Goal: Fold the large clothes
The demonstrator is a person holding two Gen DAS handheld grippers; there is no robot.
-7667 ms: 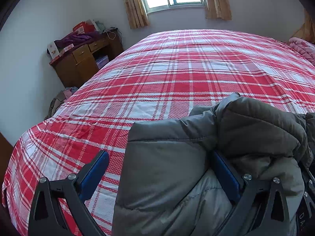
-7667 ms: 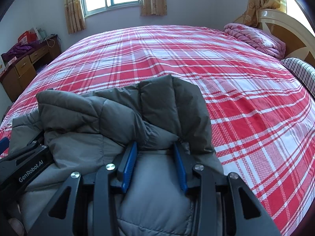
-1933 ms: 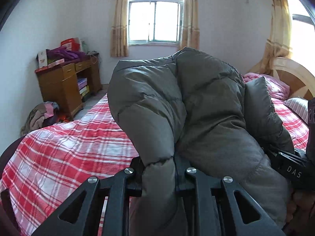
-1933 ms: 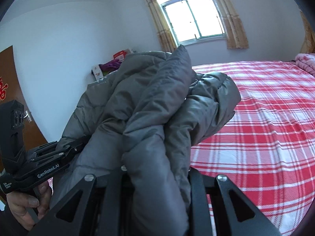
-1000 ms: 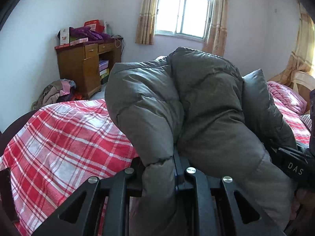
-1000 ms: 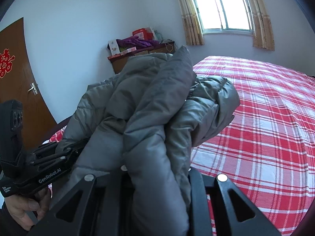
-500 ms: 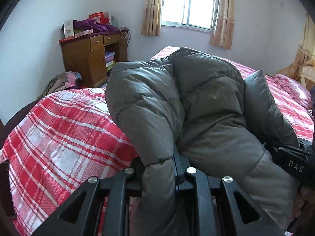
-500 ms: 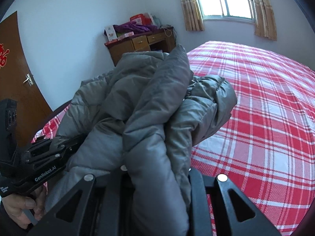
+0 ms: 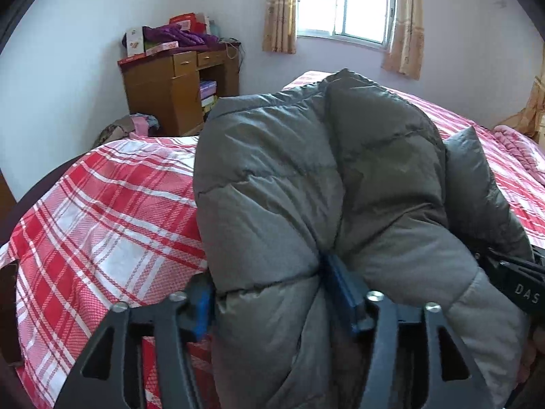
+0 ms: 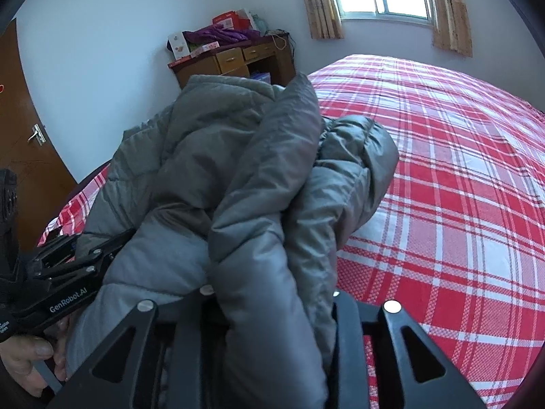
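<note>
While the left wrist camera looks along its fingers, the left gripper (image 9: 276, 303) has its blue-padded fingers (image 9: 342, 288) parted somewhat, with a thick fold of the grey puffer jacket (image 9: 306, 184) bulging between them and touching both pads; whether they pinch it or only cradle it, I cannot tell. The jacket is bundled up and held above the near edge of the bed (image 9: 102, 211), which wears a red and white plaid sheet. Beyond stands a wooden desk (image 9: 170, 88) piled with boxes and purple cloth, a heap of clothes (image 9: 129, 127) on the floor beside it, and a curtained window (image 9: 344, 3) in the far wall. The right gripper's body (image 9: 517, 283) shows at the right edge, against the jacket.

In the right wrist view, the right gripper (image 10: 269, 300) is clamped tight on a thick roll of the same jacket (image 10: 245, 177), the fabric spilling over and hiding its pads. The bundle hangs over the bed's left corner (image 10: 460, 204). At left the left gripper (image 10: 75, 255) presses into the jacket, a hand (image 10: 30, 361) under it. A brown door (image 10: 20, 129) fills the left edge.
</note>
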